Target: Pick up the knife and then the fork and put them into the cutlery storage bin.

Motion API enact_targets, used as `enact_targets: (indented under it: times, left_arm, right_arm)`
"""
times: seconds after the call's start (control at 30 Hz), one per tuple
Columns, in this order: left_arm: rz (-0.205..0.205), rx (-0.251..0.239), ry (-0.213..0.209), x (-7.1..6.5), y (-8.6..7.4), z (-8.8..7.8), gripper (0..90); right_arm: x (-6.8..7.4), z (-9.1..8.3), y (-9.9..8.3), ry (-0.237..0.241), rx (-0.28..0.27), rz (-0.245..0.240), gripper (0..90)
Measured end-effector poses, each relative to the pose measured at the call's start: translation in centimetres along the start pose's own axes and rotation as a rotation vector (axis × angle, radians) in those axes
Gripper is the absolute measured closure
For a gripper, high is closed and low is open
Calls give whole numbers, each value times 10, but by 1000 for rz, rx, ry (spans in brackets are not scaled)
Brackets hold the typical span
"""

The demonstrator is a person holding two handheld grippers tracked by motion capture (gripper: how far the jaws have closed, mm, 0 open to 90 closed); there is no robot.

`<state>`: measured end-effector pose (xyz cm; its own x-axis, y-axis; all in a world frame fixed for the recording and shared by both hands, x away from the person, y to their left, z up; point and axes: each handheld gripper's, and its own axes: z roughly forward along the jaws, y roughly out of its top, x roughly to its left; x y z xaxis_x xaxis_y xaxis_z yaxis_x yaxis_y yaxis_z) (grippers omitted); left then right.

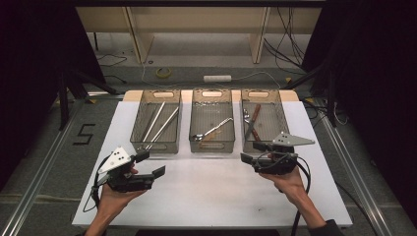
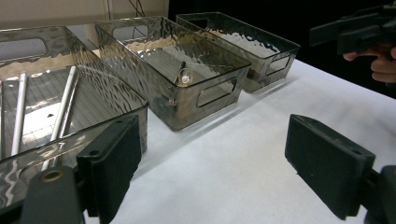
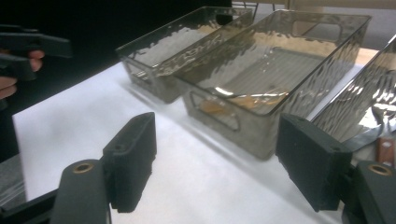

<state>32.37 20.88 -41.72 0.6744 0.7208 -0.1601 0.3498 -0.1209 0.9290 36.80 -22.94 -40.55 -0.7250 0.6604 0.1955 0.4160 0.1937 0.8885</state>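
Standing in a row across the far side of the white board (image 1: 206,187) are three smoky clear bins. Left bin (image 1: 156,120): long metal rods (image 1: 158,125), lying lengthwise. Middle bin (image 1: 212,120): metal utensils (image 1: 212,130) lying aslant on its floor. Right bin (image 1: 263,120): wooden-handled knives (image 1: 253,123) with other cutlery.

Left gripper (image 1: 150,164) rests just before the left bin, jaws spread wide, nothing between them. Right gripper (image 1: 253,152) sits at the near wall of the right bin, jaws parted wide and empty. Both hover over bare board, well apart from each other.
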Motion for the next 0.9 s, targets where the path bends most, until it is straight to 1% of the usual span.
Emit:
enact_targets:
  times: [0.1,0.17,0.27,0.47,0.57,0.73,0.9]
  left_arm:
    - [-3,3,-4,0,-1,0,182]
    - [-13,0,-9,1,-1,-1,181]
    - [-20,-4,-8,2,-1,-2,181]
    - [-24,-4,-13,2,-1,-1,180]
    - [-25,-4,-13,2,-1,-1,181]
    - [-26,-5,-13,2,-1,-1,180]
    - [-26,-5,-14,2,-1,-1,180]
  right_arm:
    - [5,-6,-9,-1,-15,-12,291]
    - [8,-10,-15,0,-19,-15,286]
    - [13,-15,-23,-6,-29,-35,285]
    - [16,-22,-35,-17,-45,-52,284]
    - [16,-24,-39,-24,-36,-51,275]
    - [17,-27,-41,-34,-39,-47,275]
    - [18,-27,-42,-27,-38,-53,275]
